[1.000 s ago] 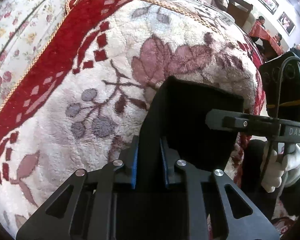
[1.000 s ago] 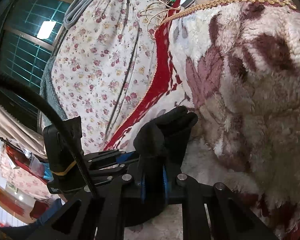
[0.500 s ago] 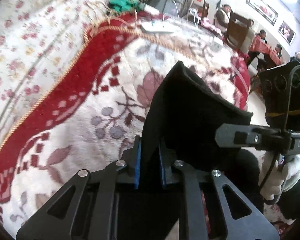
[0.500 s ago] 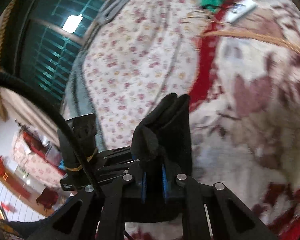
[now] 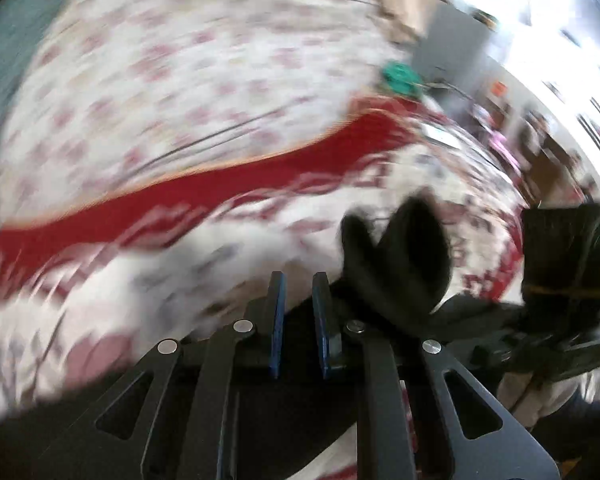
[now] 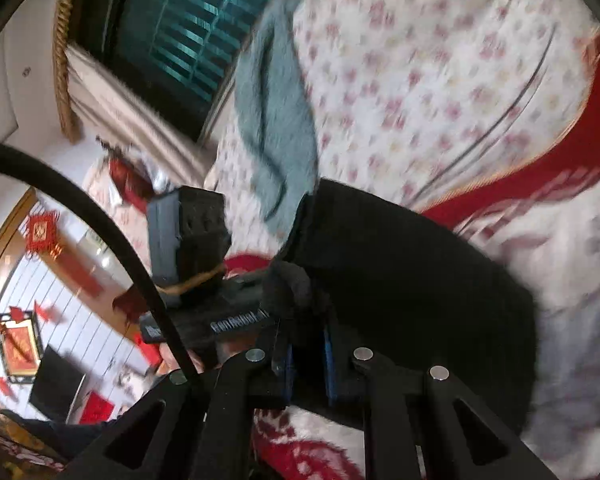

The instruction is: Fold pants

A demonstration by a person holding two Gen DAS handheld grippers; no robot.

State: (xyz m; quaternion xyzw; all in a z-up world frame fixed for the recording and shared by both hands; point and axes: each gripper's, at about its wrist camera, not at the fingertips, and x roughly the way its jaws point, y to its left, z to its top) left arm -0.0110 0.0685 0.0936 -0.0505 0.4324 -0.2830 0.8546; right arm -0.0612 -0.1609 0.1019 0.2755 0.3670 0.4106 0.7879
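Left wrist view, heavily blurred. We look along the left gripper [image 5: 299, 280]. Its two blue-padded fingers [image 5: 278, 320] stand narrow, with only a slim gap. Dark cloth shows low between the pads, but the blur keeps us from seeing the pinch itself. The black fabric pants [image 5: 400, 264] rise in a curled fold at 2 o'clock from the fingertips, lifted off the fluffy white blanket with a red border and maroon flowers [image 5: 260, 248]. More black cloth hangs under the gripper frame at 7 o'clock. Beyond the red band, from 10 to 12 o'clock, lies a cream sheet with small pink flowers [image 5: 180, 80]. A small green bundle [image 5: 400, 78] sits at 1 o'clock on the blanket's far edge.

Right wrist view. The right gripper [image 6: 306, 344] is clamped on the pants: both blue pads press on black cloth, and a broad dark panel spreads from the fingers towards 2 and 3 o'clock, above the blanket. At 10 o'clock from the fingertips we see the left gripper side on, its tip buried in a bunched black fold, so it too grips the pants. A grey-blue fleece throw [image 6: 272, 120] lies at 12 o'clock on the flowered sheet. A window with teal blinds [image 6: 172, 32] sits at 11 o'clock.
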